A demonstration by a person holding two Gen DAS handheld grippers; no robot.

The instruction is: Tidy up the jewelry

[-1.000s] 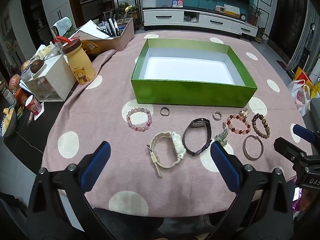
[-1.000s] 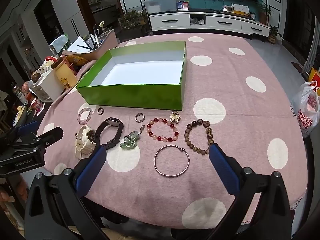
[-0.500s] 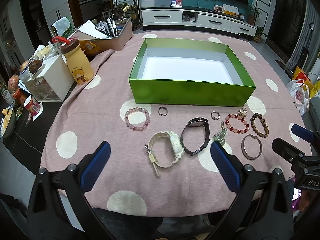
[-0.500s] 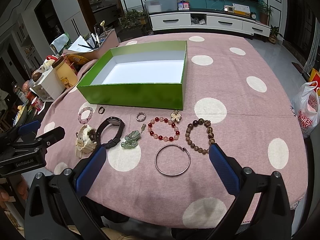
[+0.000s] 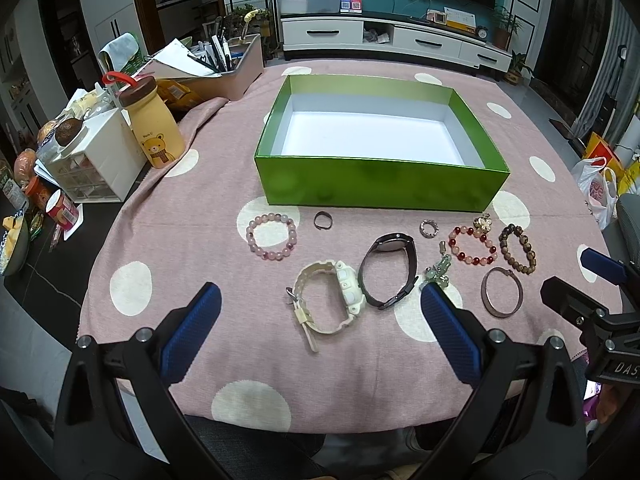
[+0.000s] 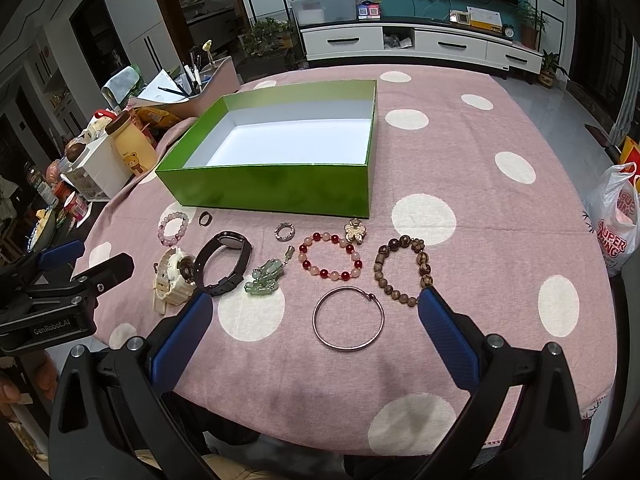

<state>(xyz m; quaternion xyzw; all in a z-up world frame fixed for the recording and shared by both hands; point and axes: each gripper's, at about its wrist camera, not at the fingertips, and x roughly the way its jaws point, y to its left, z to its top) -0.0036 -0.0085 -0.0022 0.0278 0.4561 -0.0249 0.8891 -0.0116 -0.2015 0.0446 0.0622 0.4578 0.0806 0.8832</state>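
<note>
An empty green box (image 5: 380,188) (image 6: 272,190) stands on the pink dotted tablecloth. In front of it lie a pink bead bracelet (image 5: 272,236), a dark ring (image 5: 322,220), a cream watch (image 5: 328,300) (image 6: 172,280), a black watch (image 5: 388,272) (image 6: 226,262), a jade charm (image 6: 266,276), a small silver ring (image 6: 284,232), a red bead bracelet (image 6: 330,256), a brown bead bracelet (image 6: 404,272) and a metal bangle (image 6: 348,322). My left gripper (image 5: 320,308) is open, near the cream watch. My right gripper (image 6: 312,312) is open, near the bangle.
On the table's left stand a yellow bear bottle (image 5: 154,124), a white drawer unit (image 5: 92,156) and a tray of pens and papers (image 5: 216,68). A plastic bag (image 6: 616,220) hangs off the right edge. The table's near edge is close below both grippers.
Both views have shifted slightly; the box and jewelry sit a little further from the grippers than before. Both grippers stay open and nothing was picked up.
</note>
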